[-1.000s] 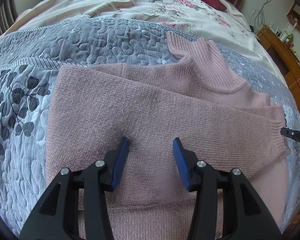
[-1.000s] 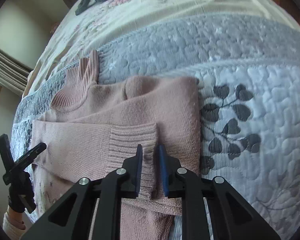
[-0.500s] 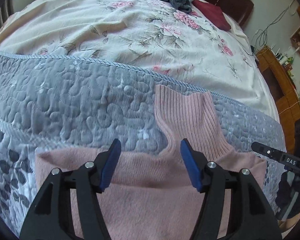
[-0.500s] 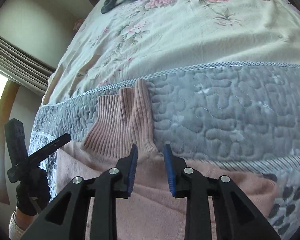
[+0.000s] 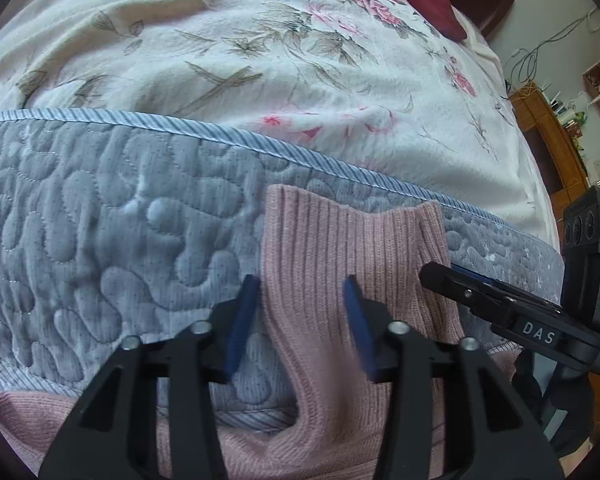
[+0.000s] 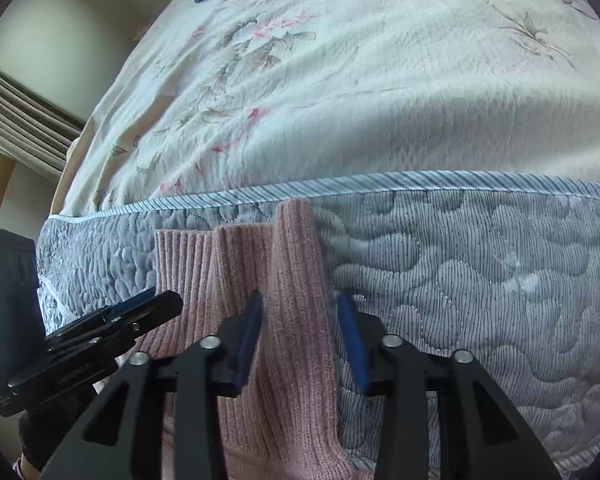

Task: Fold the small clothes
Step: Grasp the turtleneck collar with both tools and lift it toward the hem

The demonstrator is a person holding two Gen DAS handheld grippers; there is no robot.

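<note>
Between your two claws lies the ribbed turtleneck collar (image 5: 352, 256) of the pink knitted sweater, flat on the grey quilted bedspread (image 5: 100, 216). Your left claw (image 5: 300, 328) straddles one collar edge and your right claw (image 6: 300, 336) the other; both gape, gripping nothing, placed to pinch and fold.

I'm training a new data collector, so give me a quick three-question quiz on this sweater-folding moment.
1. True or false: the left claw is shut on the pink sweater's ribbed collar.
2. The collar lies on: A) the floral blanket, B) the grey quilt, C) a wooden table.
3. Short answer: in its own view, which edge of the collar does the right claw straddle?

Key: 1 false, it is open. 2 B. 3 the right edge.
</note>
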